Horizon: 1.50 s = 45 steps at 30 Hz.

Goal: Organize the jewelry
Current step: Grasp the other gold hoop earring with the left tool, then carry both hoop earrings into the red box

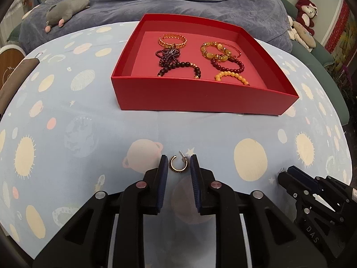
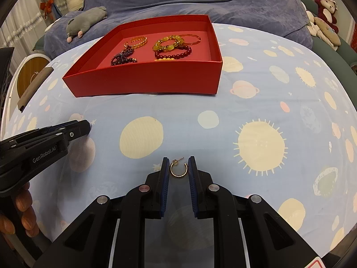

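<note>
both my wrist cameras sit low over the tablecloth (image 1: 67, 102), looking forward along the fingers; both views share the red box (image 1: 200, 93) (image 2: 142, 78) ahead.

A home bedroom — rumpled blue bedding (image 1: 178, 2), plush toys (image 2: 326, 11), planet-print sheet (image 2: 256, 102).

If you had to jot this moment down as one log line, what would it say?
left gripper: open around hoop earring | right gripper: open around second earring | red box: bracelets inside
</note>
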Tool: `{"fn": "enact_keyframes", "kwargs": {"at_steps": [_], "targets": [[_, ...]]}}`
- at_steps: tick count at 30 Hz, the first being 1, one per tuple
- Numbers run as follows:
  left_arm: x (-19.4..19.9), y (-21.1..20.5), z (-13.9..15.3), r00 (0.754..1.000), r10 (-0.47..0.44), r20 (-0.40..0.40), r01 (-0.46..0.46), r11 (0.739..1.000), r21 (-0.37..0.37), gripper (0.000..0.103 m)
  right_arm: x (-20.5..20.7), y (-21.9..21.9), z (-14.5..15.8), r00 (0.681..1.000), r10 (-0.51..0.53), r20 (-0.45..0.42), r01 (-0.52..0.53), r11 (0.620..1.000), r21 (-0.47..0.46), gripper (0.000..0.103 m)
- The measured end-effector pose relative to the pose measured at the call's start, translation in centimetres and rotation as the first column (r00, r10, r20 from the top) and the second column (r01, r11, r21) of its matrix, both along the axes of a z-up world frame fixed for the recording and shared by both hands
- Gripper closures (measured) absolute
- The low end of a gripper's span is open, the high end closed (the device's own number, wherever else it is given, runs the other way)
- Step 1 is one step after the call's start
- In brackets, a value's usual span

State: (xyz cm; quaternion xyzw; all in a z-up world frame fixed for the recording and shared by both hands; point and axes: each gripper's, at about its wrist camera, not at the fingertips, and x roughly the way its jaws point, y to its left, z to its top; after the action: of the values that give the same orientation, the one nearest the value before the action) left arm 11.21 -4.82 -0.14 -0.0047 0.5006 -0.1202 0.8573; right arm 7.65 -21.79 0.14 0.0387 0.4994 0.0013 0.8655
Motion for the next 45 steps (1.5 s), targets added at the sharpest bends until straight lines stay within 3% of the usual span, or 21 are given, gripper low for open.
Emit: {"fn": "enact_keyframes", "kwargs": {"at_steps": [4, 9, 14, 21, 28, 35, 45], "targets": [[-0.2, 0.2, 0.1, 1.000, 0.007, 0.005, -0.007, 1.000, -0.010, 0.067, 0.0, 0.0, 0.0, 1.000, -0.001, -0.001, 0.001, 1.000, 0.005, 0.087], [0.0, -0.3, 0.3, 1.000, -0.004, 0.023, 0.004, 1.000, 0.012, 0.064, -0.1, 0.0, 0.0, 1.000, -0.003, -0.002, 0.003, 1.000, 0.009, 0.087], [0.1, -1.0, -0.1, 0.999, -0.020, 0.030, 0.018, 0.998, 0.067, 0.068, -0.1, 0.0, 0.0, 1.000, -0.003, -0.002, 0.003, 1.000, 0.012, 0.087], [-0.3, -1.1, -0.1, 0.999, -0.042, 0.035, 0.039, 0.995, 0.091, 0.086, -0.1, 0.2, 0.1, 1.000, 0.001, 0.000, -0.001, 1.000, 0.014, 0.087], [-0.8, -0.9, 0.5, 0.999, -0.045, 0.020, 0.043, 0.996, 0.076, 0.086, -0.4, 0.6, 0.8, 1.000, 0.012, 0.014, -0.012, 1.000, 0.015, 0.087], [-1.1, -0.9, 2.9, 0.999, -0.044, 0.029, 0.042, 0.997, 0.065, 0.086, -0.1, 1.2, 3.7, 0.998, 0.020, 0.060, -0.022, 0.999, 0.038, 0.087], [2.1, -0.5, 7.4, 0.996, -0.027, 0.088, 0.024, 0.999, 0.030, 0.086, 4.5, 2.3, 7.9, 0.988, 0.035, 0.148, -0.042, 0.998, 0.043, 0.087]]}}
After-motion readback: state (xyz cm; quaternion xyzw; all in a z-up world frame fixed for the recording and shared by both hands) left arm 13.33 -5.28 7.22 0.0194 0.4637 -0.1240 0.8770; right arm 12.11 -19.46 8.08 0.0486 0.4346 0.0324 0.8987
